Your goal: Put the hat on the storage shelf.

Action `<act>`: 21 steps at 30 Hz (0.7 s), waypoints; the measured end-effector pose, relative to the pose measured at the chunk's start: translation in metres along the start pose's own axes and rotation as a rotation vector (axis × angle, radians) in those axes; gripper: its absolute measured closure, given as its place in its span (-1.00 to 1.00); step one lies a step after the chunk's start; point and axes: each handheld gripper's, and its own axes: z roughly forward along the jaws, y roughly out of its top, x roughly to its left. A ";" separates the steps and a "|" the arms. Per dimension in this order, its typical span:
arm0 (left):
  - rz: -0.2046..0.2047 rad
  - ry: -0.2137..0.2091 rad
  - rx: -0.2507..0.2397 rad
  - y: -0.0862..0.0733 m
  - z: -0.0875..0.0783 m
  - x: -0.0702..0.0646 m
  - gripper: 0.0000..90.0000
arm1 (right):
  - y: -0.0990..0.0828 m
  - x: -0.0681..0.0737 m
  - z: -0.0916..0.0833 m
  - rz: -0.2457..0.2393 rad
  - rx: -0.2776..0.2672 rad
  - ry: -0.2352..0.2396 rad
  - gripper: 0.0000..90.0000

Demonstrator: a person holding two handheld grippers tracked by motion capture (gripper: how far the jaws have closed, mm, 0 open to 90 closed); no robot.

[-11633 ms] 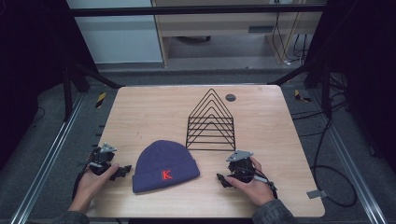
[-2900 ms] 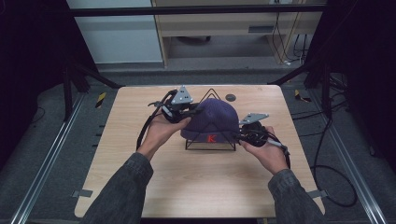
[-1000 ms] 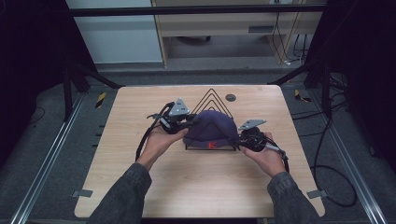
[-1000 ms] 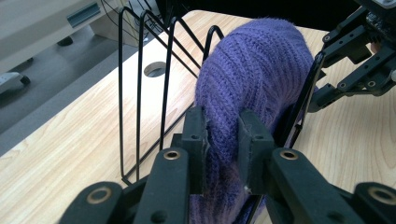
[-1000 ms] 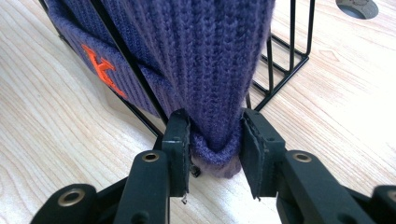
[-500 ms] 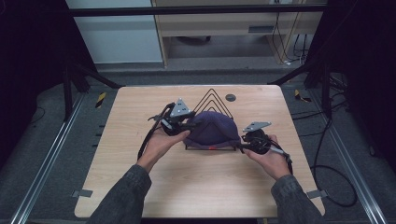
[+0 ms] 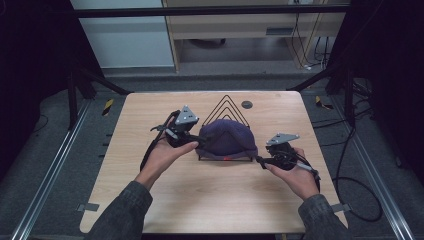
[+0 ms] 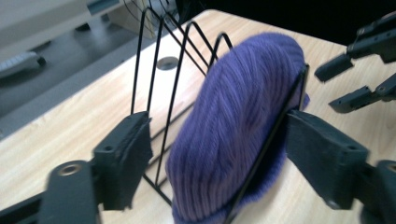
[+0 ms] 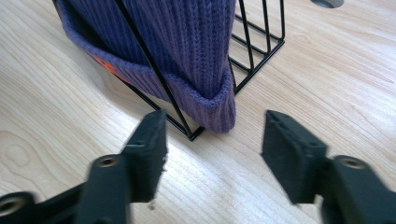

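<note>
A purple knit beanie (image 7: 227, 139) hangs over the front wires of a black triangular wire rack (image 7: 227, 102) at mid-table. My left gripper (image 7: 199, 141) is at the beanie's left side. Its jaws have just been opening and now stand open around the beanie (image 8: 238, 126) and a rack wire (image 8: 161, 79), with a gap at the left pad. My right gripper (image 7: 260, 160) sits just off the beanie's lower right. Its jaws have also just been opening and stand open in front of the cuff (image 9: 205, 100), with nothing between them.
A small dark round disc (image 7: 246, 104) lies on the wooden table (image 7: 210, 200) behind the rack. The person's forearms come in from the near edge. Metal frame rails run along both sides of the table, and cables trail off to the right.
Both grippers have let go of the beanie and opened their jaws. The right hand has drawn back a little to the right. The beanie now rests lower on the rack.
</note>
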 end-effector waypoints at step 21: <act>-0.029 -0.056 0.053 -0.039 -0.042 -0.027 -0.88 | 0.000 0.038 -0.041 0.022 -0.058 0.026 -0.81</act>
